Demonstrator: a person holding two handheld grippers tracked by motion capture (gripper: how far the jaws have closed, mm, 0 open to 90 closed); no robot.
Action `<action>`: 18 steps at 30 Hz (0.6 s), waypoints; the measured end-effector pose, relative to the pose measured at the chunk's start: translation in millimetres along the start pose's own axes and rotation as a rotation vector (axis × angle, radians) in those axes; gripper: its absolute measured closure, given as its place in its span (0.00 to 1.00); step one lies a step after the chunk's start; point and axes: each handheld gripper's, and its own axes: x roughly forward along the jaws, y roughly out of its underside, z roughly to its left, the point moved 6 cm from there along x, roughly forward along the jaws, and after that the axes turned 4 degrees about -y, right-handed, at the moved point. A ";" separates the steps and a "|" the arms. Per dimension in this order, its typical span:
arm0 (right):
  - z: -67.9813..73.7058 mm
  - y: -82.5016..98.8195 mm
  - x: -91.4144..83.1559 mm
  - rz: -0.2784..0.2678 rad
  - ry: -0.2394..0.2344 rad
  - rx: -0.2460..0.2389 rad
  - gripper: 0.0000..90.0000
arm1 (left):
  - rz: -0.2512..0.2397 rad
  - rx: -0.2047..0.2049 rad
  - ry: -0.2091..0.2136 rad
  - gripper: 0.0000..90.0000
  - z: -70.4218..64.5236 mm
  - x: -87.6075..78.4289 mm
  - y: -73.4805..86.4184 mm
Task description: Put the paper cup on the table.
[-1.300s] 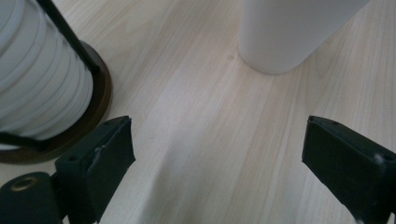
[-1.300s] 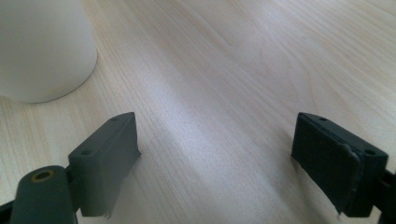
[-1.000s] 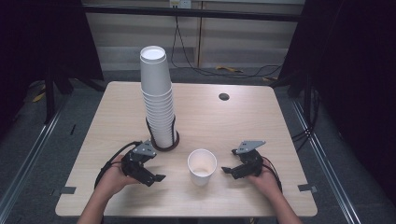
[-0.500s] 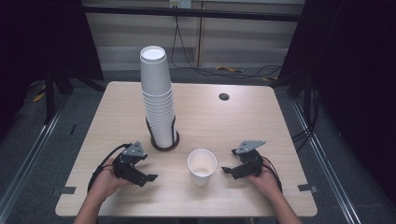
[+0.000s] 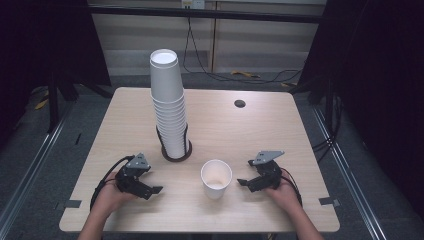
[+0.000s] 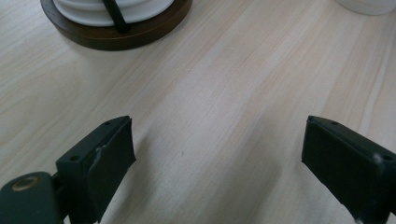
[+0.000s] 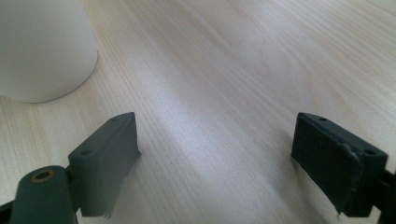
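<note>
A tall stack of white paper cups (image 5: 169, 110) stands upside down in a dark round holder (image 5: 176, 152) on the wooden table (image 5: 240, 130). A single white cup (image 5: 216, 178) stands upright near the front edge, mouth up. My left gripper (image 5: 152, 186) rests low on the table to the left of that cup, open, with bare wood between its jaws (image 6: 219, 158). My right gripper (image 5: 241, 181) lies just right of the single cup (image 7: 42, 51), also open and empty. The holder's base (image 6: 116, 28) shows at the top of the left gripper view.
A small dark round hole (image 5: 240, 103) sits in the table's far right part. Black cables trail from both grippers toward the front edge. Metal frame rails run along the floor on either side of the table.
My left gripper has slid back toward the front left of the table, away from the cup holder. The right gripper and the single cup have stayed put.
</note>
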 end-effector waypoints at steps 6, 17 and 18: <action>0.1 0.0 0.0 0.000 -0.001 0.000 0.16 | 0.009 -0.008 -0.033 0.10 6.0 3.2 8.2; 0.1 0.0 0.1 0.000 -0.002 -0.004 0.16 | -0.057 -0.006 -0.062 0.05 10.1 6.1 12.9; 0.2 0.0 0.1 0.000 -0.002 -0.004 0.16 | -0.064 -0.008 -0.063 0.03 10.1 6.4 13.0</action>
